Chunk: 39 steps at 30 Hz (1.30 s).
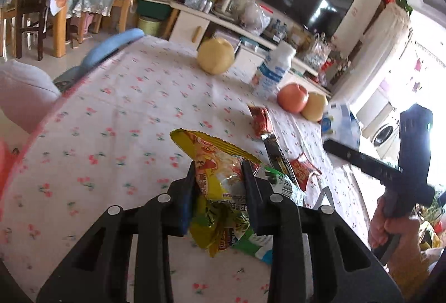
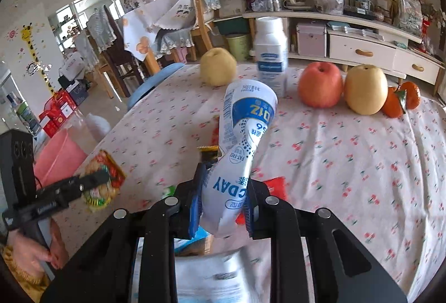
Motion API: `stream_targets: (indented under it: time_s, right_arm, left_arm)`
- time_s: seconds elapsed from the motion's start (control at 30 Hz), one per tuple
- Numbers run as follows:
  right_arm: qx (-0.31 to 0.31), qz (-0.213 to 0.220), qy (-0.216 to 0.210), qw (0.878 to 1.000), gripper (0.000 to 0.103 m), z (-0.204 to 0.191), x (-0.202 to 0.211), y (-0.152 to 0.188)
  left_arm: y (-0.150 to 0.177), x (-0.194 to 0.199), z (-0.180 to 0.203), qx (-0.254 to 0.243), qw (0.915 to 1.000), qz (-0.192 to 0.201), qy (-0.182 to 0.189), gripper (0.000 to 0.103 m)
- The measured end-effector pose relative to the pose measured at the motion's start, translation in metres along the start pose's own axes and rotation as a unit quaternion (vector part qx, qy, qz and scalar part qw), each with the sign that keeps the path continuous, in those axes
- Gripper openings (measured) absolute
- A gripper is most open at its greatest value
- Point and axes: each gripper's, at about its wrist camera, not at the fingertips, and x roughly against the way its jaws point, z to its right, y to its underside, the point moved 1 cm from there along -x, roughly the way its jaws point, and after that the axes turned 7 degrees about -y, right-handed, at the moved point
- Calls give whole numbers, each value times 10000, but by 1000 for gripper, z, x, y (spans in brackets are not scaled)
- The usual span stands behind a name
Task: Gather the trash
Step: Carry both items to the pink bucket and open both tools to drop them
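My left gripper (image 1: 218, 173) is shut on a yellow snack wrapper (image 1: 220, 180) and holds it over the cherry-print tablecloth (image 1: 111, 113); it also shows in the right wrist view (image 2: 101, 186). My right gripper (image 2: 225, 191) is shut on a white and blue milk pouch (image 2: 242, 136), which also shows in the left wrist view (image 1: 338, 122). A green wrapper (image 1: 281, 186), a red wrapper (image 1: 260, 120), a dark wrapper (image 1: 276, 152) and a small red packet (image 1: 302, 168) lie on the table.
A white bottle (image 2: 271, 52), a red apple (image 2: 320, 84), two yellow pears (image 2: 365, 88) (image 2: 218, 66) and oranges (image 2: 401, 99) stand at the table's far side. A pink bin (image 2: 58, 158) sits left of the table. A blue chair (image 2: 156, 80) is beyond.
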Motion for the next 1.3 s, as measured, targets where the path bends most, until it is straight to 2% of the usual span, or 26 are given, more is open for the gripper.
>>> stream_targets:
  time_s: [0.4,0.57,0.73,1.03,1.3]
  right_arm:
    - [506,-290,-378,9976,26,-96,-15,25]
    - [792,-423,-605,9941,26,-146,-28,28]
    - [1114,-535,-908,9882,26,-208,-47,25]
    - [1781,-748,-1408,9710,26,-317,-97,13]
    - [2174,-1005,-1600,9576,26,-390,-154,13]
  left_arm:
    - [-21,58,-57,332,9977,572,-175,33]
    - [-29,83,-85,548,9946,834,-279,33]
    - [-37,109,-122,816,9893,1089,-532,33]
    - [-38,147,-208,1644,9683,1427,-1225,33]
    - [-32,154,-264,2296,9500,1353,-1627,33]
